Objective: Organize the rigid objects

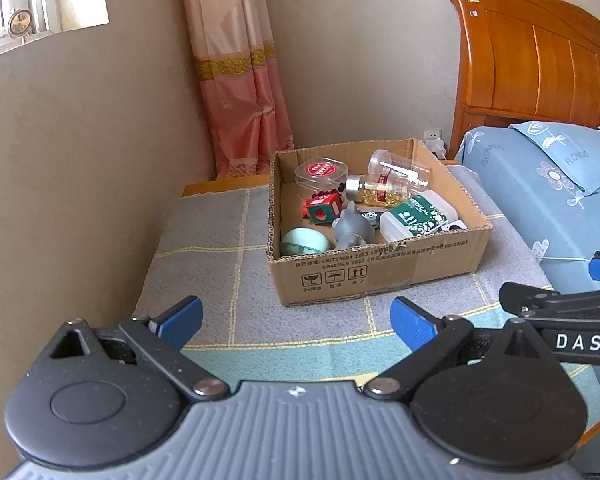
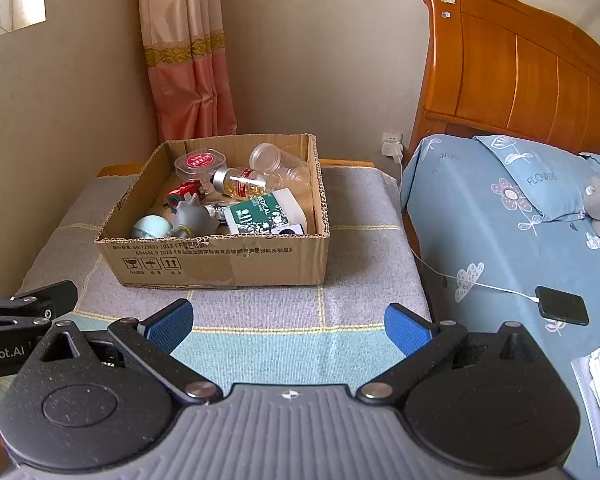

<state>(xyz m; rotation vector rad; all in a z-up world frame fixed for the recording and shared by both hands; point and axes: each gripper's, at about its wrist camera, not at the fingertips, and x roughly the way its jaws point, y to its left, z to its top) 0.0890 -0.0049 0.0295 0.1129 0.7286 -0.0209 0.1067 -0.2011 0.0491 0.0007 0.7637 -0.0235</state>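
Observation:
An open cardboard box (image 1: pixel 376 276) (image 2: pixel 220 264) stands on a cloth-covered bedside table. Inside lie a clear round tub with a red lid (image 1: pixel 320 174) (image 2: pixel 198 164), a clear bottle of yellow capsules (image 1: pixel 380 192) (image 2: pixel 240 184), a clear jar (image 1: pixel 396 168) (image 2: pixel 276 160), a red and green cube (image 1: pixel 322 210), a grey figurine (image 1: pixel 352 228) (image 2: pixel 192 216), a pale green ball (image 1: pixel 304 240) (image 2: pixel 150 226) and a green-and-white medical container (image 1: pixel 416 216) (image 2: pixel 264 210). My left gripper (image 1: pixel 298 322) is open, short of the box, holding nothing. My right gripper (image 2: pixel 288 324) is open too, and empty.
The table's grey and teal checked cloth (image 1: pixel 220 264) (image 2: pixel 360 248) lies around the box. A bed with blue floral bedding (image 2: pixel 500 220) and a wooden headboard (image 2: pixel 520 60) is at the right, with a phone on a charging cable (image 2: pixel 562 305). A wall and a pink curtain (image 1: pixel 236 80) stand behind.

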